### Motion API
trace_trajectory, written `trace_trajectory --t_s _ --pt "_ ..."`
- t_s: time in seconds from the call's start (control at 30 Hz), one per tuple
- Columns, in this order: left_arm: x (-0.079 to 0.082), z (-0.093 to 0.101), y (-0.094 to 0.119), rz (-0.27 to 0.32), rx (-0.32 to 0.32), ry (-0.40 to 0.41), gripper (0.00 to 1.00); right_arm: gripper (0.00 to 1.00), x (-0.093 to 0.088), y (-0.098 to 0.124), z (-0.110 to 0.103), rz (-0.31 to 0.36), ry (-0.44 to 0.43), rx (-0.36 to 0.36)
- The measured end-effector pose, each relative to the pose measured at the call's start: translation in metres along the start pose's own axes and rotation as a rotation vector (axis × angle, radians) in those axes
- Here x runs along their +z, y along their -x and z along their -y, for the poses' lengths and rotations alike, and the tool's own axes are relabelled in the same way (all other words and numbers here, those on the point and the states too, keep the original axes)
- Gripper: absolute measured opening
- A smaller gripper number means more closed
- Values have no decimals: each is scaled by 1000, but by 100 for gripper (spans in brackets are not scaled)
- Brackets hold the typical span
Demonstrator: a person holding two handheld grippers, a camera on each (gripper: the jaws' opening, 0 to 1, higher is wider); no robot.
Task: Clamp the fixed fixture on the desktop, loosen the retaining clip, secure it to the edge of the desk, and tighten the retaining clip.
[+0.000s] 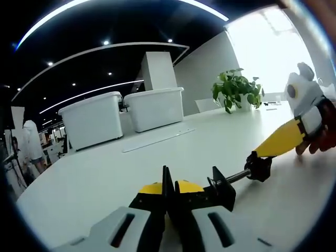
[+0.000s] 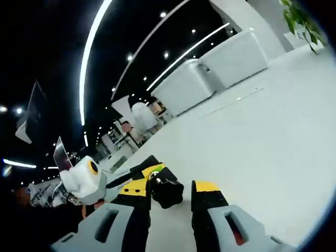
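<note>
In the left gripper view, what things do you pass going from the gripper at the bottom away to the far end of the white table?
Left gripper shut on the black clamp fixture → thin flat white strip lying on the white table → two white plastic storage bins → white square pillar.

**Clearance around the clamp**

The white desk (image 1: 105,178) lay bare and open on most of its surface. Two white storage bins (image 1: 126,115) stood side by side well back, with a potted plant (image 1: 236,89) at the far edge. A flat strip (image 1: 157,140) lay before the bins. Near the clamp fixture (image 1: 231,184), the right gripper (image 1: 310,115) blocked the handle side.
</note>
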State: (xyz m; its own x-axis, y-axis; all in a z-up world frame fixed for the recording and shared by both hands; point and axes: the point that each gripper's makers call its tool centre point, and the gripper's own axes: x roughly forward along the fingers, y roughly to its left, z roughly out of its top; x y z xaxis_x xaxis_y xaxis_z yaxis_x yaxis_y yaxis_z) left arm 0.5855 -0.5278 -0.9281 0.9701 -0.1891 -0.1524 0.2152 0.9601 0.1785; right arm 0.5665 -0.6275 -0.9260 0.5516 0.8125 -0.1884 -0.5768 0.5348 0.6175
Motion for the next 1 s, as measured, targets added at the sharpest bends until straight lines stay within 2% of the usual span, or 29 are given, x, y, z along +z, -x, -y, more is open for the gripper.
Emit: trace_trajectory --t_s 0.07,0.13,0.23,0.3,0.37,0.5,0.6,0.7,0.83,1.0 --pt "0 0 0 0 -1 -1 7 21 -1 -1 4 -8 -68 -10" --pt "0 1 0 0 -4 -1 7 20 -5 -3 5 -33 -154 -8" --pt "0 1 0 0 -4 -1 7 18 -8 -3 3 -47 -231 13" --pt "1 1 0 1 -5 -1 7 17 -10 -3 5 -59 -255 17" --pt "2 2 0 2 -5 -2 7 17 -11 -1 2 -59 -230 22" --pt "3 2 -1 1 -5 -1 7 16 -7 -1 -2 -45 -31 22" --pt "1 1 -1 1 -4 -2 7 16 -5 1 -9 -18 215 18" --pt "1 1 -2 0 -3 -1 7 16 -6 2 -15 -3 358 -3" --pt "0 0 -3 1 -3 -2 7 16 -6 4 -23 49 641 -24" --pt "1 2 0 0 4 -3 7 16 -1 10 -30 96 834 -62"
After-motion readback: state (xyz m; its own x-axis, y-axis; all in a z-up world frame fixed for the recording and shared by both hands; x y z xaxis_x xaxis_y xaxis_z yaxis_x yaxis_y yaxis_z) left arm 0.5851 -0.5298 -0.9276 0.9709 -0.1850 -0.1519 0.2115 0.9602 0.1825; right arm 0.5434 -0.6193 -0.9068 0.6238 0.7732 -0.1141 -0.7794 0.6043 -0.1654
